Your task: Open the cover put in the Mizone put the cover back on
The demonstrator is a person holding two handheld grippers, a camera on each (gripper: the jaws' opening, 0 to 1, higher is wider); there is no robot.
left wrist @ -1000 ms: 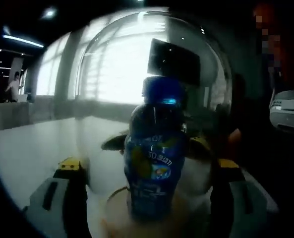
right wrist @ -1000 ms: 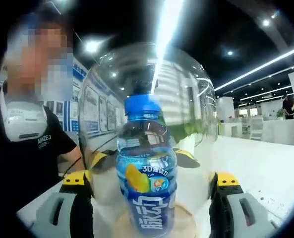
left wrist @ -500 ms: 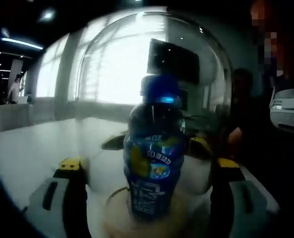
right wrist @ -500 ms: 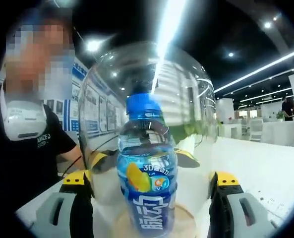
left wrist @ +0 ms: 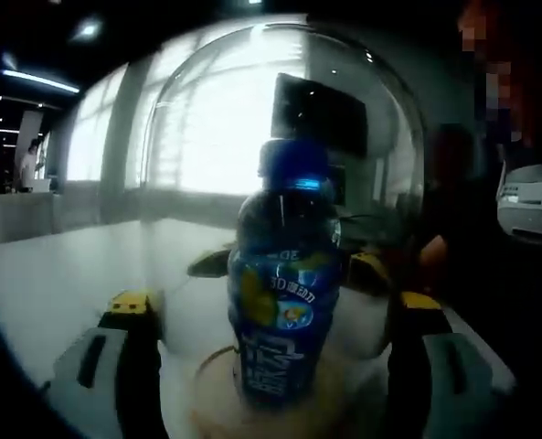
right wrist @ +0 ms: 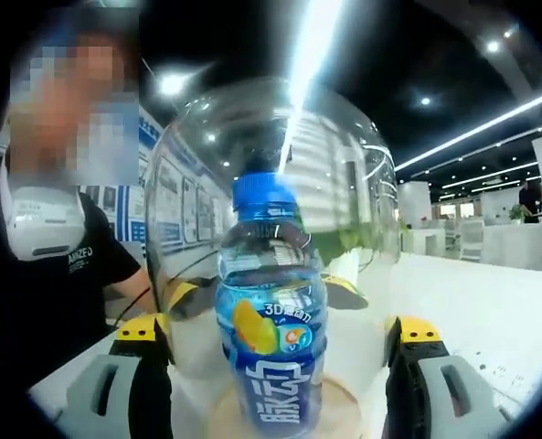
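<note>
Left gripper view: item one, the Mizone bottle (left wrist: 284,302), blue-capped, is standing upright at the centre on a round wooden base (left wrist: 217,402). Item two, the clear dome cover (left wrist: 280,137), is arching over the bottle, its crown toward 12 o'clock and its wall sitting around the bottle with the rim down near the base. The left claw (left wrist: 271,366) is reaching forward with its two jaws rising at 7 and 5 o'clock, standing wide apart on either side of the dome; whether the pads are touching the glass I cannot tell. A white worktop (left wrist: 51,274) is spreading toward 9 o'clock, bearing the base.

Right gripper view: the same Mizone bottle (right wrist: 271,320) is showing its label, enclosed by the dome cover (right wrist: 271,165). The right claw (right wrist: 271,384) is flanking the dome likewise, jaws apart at 7 and 5 o'clock, contact again not clear. A person (right wrist: 51,274) in dark clothing is sitting at 9 o'clock; the worktop (right wrist: 490,320) is running to 3 o'clock.

Judgement: the two claws are facing each other across the dome, probably to steady and seat it evenly, one claw per side, since a smooth rounded cover is slippery. The task is seeming near its end.
</note>
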